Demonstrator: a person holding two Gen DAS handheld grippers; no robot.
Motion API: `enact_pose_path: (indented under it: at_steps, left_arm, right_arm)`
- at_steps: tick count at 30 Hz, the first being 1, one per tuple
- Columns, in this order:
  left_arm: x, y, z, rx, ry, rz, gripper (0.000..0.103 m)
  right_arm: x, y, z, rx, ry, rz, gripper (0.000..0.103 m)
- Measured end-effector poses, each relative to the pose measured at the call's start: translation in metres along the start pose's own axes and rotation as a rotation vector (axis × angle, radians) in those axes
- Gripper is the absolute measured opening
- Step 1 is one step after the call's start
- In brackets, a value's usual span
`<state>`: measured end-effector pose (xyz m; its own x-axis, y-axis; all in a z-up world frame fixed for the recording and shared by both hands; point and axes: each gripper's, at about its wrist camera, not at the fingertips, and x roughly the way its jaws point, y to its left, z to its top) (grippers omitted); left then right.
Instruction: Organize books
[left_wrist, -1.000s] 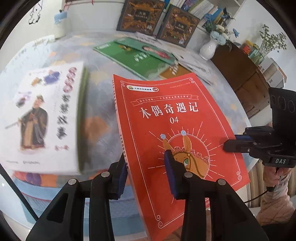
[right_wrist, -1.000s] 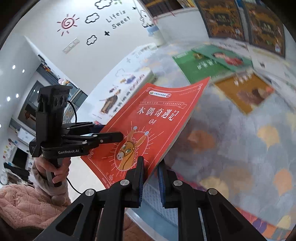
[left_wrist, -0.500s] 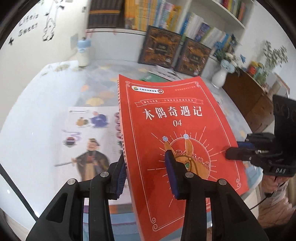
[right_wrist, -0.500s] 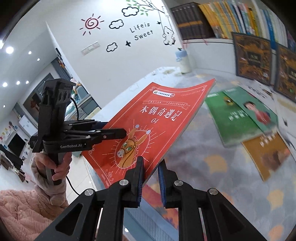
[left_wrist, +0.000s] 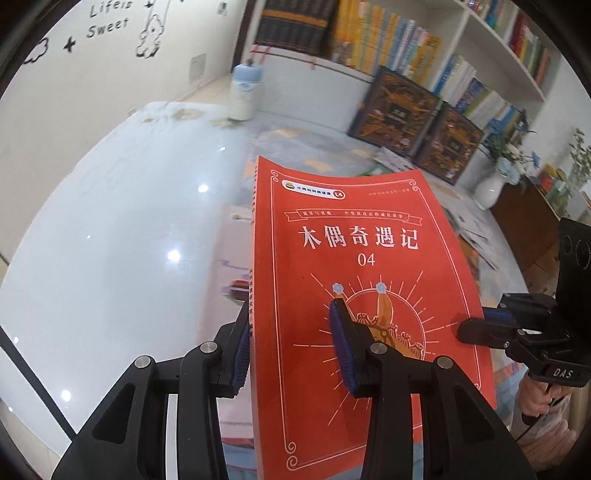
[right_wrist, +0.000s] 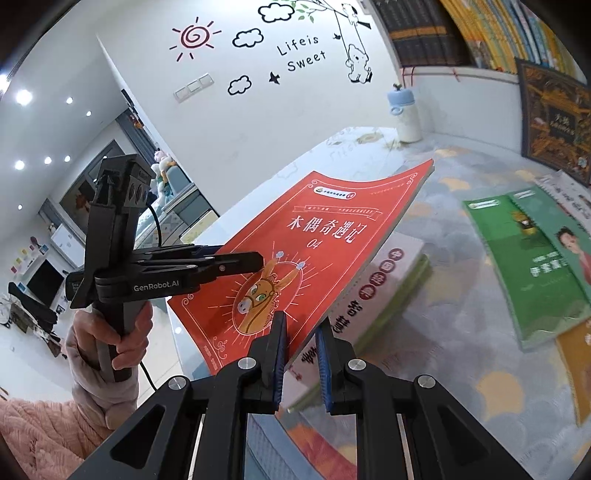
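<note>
The red book (left_wrist: 354, 280) is off the table, carried between both grippers above the white book (right_wrist: 373, 295) that lies flat on the patterned cloth (right_wrist: 461, 295). To the right of that lie two green books (right_wrist: 535, 266) side by side, an orange one (right_wrist: 576, 365) at the near right edge, and loose white sheets (right_wrist: 569, 195) farther back. Two dark framed books (left_wrist: 395, 107) lean upright against the bookshelf (left_wrist: 424, 40) at the far side, with a white vase (left_wrist: 487, 188) of flowers to their right and a blue-capped bottle (left_wrist: 245, 92) at the far left corner. The left part of the table (left_wrist: 110, 221) is bare glossy white, with open room there; its near edge runs just below the grippers. The left gripper (left_wrist: 291, 354) is narrowly closed on the book's spine edge, one pad on the cover, the other behind the spine. The right gripper (right_wrist: 301, 365) is nearly shut, pinching the book's opposite thin edge between its blue pads (right_wrist: 280, 365). A hand (right_wrist: 107, 339) in a pink sleeve holds the left gripper's handle. The book's long axis runs away from the person toward the shelf, title upright to the left camera, its cover tilted and slightly bowed, the far corner sagging.
</note>
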<state>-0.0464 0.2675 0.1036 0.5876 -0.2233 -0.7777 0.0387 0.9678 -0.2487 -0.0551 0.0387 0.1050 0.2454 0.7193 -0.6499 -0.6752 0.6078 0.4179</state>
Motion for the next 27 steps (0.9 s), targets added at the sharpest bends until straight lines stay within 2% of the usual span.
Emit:
enact_pose_path:
  at_steps: [8, 11, 14, 16, 17, 20, 23, 27]
  left_arm:
    - [0.033, 0.023, -0.010, -0.052, 0.065, 0.069, 0.038]
    - [0.040, 0.023, -0.012, -0.036, 0.066, 0.098, 0.038]
    - [0.041, 0.016, -0.011, 0.015, 0.052, 0.179, 0.036]
    - [0.041, 0.014, -0.012, 0.037, 0.050, 0.203, 0.037]
    - [0.041, 0.010, -0.012, 0.055, 0.045, 0.208, 0.037]
    - [0.043, 0.008, -0.012, 0.063, 0.057, 0.149, 0.039]
    - [0.046, 0.002, -0.011, 0.084, 0.054, 0.201, 0.039]
    - [0.044, 0.004, -0.011, 0.054, 0.060, 0.193, 0.039]
  right_arm:
    - [0.045, -0.013, -0.006, 0.031, 0.060, -0.003, 0.015]
    - [0.050, -0.016, -0.009, 0.042, 0.067, -0.014, 0.015]
    - [0.050, -0.018, -0.008, 0.044, 0.057, -0.020, 0.016]
    - [0.049, -0.017, -0.009, 0.054, 0.058, -0.008, 0.016]
    - [0.049, -0.016, -0.010, 0.054, 0.060, -0.002, 0.016]
    - [0.055, -0.014, -0.012, 0.044, 0.077, -0.009, 0.016]
    - [0.059, -0.016, -0.015, 0.057, 0.085, -0.014, 0.018]
    - [0.063, -0.023, -0.018, 0.096, 0.096, 0.004, 0.023]
